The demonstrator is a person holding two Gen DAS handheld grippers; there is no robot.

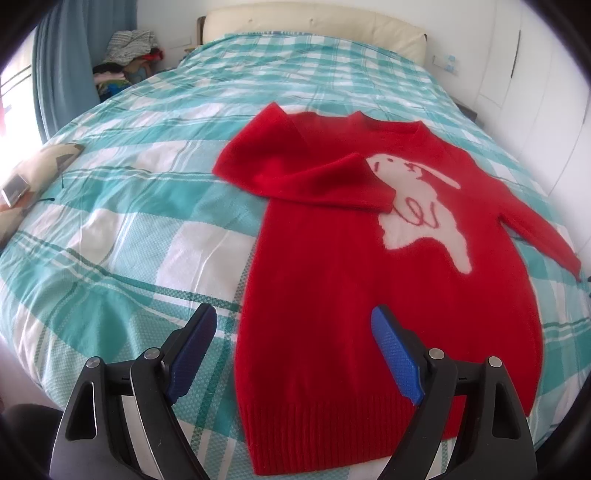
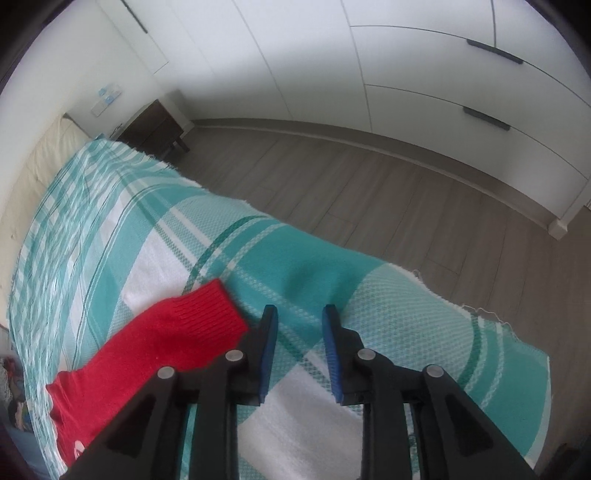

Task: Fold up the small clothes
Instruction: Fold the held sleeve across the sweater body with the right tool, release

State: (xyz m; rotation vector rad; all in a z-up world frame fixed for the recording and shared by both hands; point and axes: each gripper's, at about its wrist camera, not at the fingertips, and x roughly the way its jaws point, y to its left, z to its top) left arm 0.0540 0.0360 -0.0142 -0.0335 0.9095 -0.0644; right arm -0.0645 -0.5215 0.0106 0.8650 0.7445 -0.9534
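Note:
A small red sweater (image 1: 332, 266) with a white rabbit on its chest lies face up on the teal-and-white checked bedspread (image 1: 122, 236). One sleeve (image 1: 310, 177) is folded across the chest; the other sleeve stretches out to the right. My left gripper (image 1: 293, 321) hovers wide open over the sweater's lower left edge, with nothing between its blue pads. In the right wrist view the outstretched sleeve's ribbed cuff (image 2: 199, 325) lies just left of my right gripper (image 2: 299, 325). That gripper stands partly open and empty above the bedspread (image 2: 388, 317), beside the cuff.
A cream headboard (image 1: 314, 26) runs along the far end of the bed. A pile of clothes (image 1: 125, 59) sits by the blue curtain at the far left. A patterned cushion (image 1: 33, 177) rests on the bed's left edge. Wooden floor (image 2: 406, 192), white wardrobes and a dark nightstand (image 2: 155, 125) lie beyond the bed's right side.

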